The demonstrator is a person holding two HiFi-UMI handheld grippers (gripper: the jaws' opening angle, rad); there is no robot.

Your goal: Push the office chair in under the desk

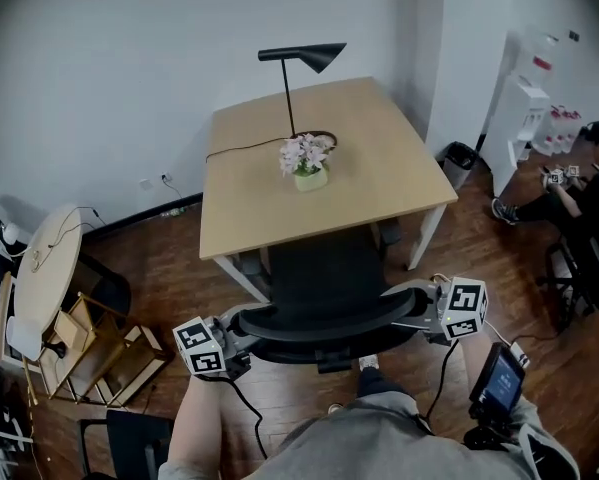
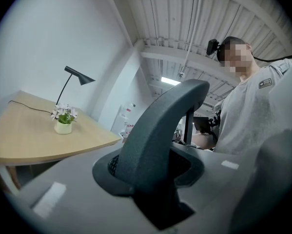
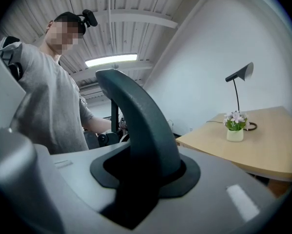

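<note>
Risk: an uneven push on the two ends of the chair (image 1: 324,286) would likely swing it, so that it strikes a leg or the edge of the bench (image 1: 379,173). A hard knock could shake the plant (image 1: 307,164) and lamp (image 1: 297,63) on the bench. The curved back rail may also slip from the grip.

Left gripper (image 1: 241,336) and right gripper (image 1: 415,310): the jaws of each are closed on opposite ends of that rail, which passes straight between them. The seat lies partly under the bench's near edge and the back stands outside it.
</note>
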